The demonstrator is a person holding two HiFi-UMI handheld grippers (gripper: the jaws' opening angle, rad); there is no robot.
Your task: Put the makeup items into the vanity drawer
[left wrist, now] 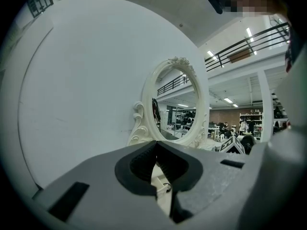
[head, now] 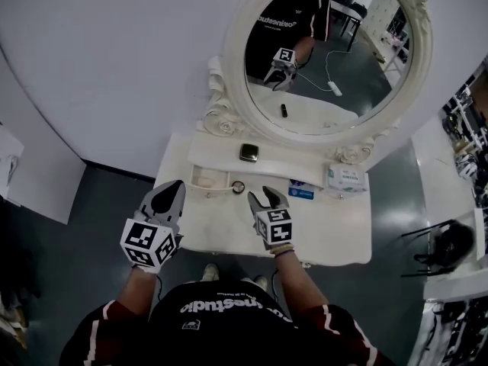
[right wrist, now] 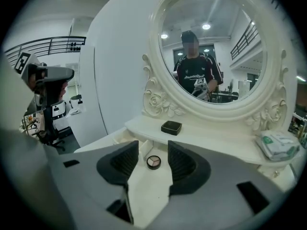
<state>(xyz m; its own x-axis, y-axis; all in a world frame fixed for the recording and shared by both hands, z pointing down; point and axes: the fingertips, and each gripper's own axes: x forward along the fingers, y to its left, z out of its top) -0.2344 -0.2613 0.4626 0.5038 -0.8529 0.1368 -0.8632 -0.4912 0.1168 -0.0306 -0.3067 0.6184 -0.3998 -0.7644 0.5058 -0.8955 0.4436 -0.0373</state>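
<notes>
While the round eyeshadow compact (head: 239,187) lies on the vanity top beside the open drawer (head: 203,177), the right gripper (head: 261,197) hovers near it, wide open and empty. It likely must descend and close. The left gripper (head: 172,194) is closed on nothing.

Bare vanity tabletop (head: 221,223) leads clear to the open drawer (head: 206,178); a round eyeshadow palette (head: 239,187) lies just right of it.

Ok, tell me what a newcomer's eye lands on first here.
The ornate white oval mirror dominates, standing at the back of the white vanity. In front hover the left gripper, jaws together, and the right gripper, jaws apart, with a round eyeshadow compact on the tabletop between them.
</notes>
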